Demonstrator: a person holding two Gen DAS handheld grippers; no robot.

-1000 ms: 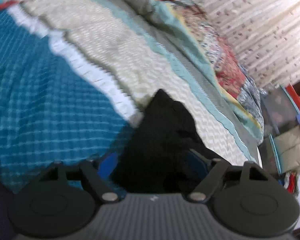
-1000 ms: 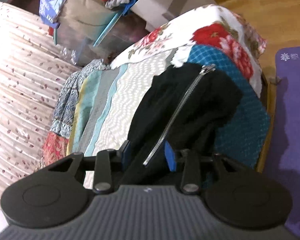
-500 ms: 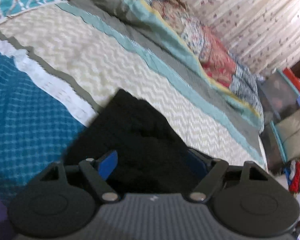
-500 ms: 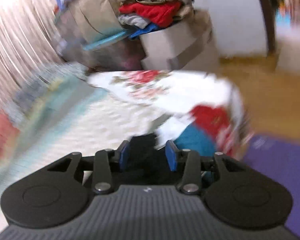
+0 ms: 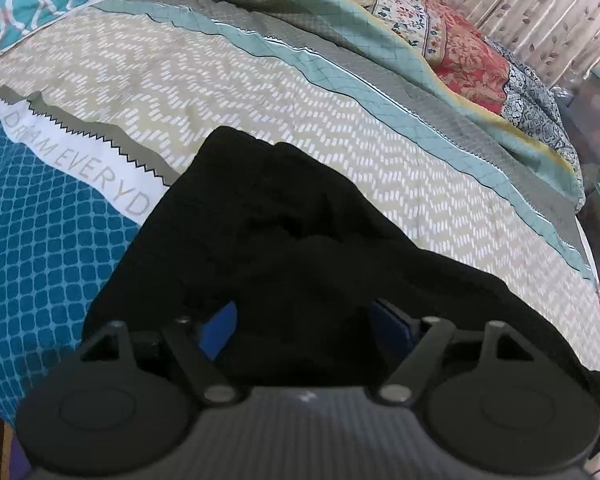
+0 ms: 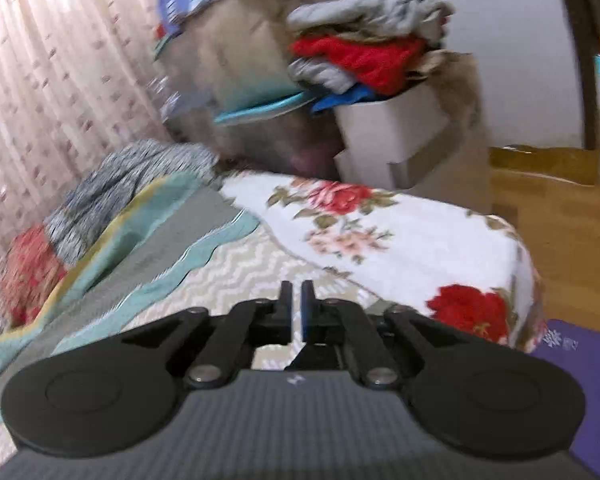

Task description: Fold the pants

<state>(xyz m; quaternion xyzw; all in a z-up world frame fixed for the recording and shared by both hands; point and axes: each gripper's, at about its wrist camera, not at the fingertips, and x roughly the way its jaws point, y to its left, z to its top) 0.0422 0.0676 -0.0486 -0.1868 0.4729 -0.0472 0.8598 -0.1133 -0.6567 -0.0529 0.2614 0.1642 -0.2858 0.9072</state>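
Observation:
Black pants [image 5: 284, 256] lie bunched on the patterned bedspread [image 5: 228, 80] in the left wrist view. My left gripper [image 5: 308, 324] is open, its blue-padded fingers wide apart with the black cloth lying between them. In the right wrist view my right gripper [image 6: 296, 308] is shut, its jaws nearly touching, above the bed; a scrap of dark cloth [image 6: 316, 358] shows under the fingers, and whether it is held I cannot tell. The pants themselves are hidden in that view.
A folded quilt [image 5: 440, 40] runs along the bed's far side by the curtain [image 6: 40, 80]. A floral sheet [image 6: 380, 232] covers the bed corner. A clothes pile [image 6: 364, 60] sits on boxes beyond. Wooden floor [image 6: 560, 232] and a purple mat [image 6: 572, 356] lie to the right.
The right gripper's jaws closed and it swung up off the zippered pants toward the room. The left gripper moved forward over the pants, staying open.

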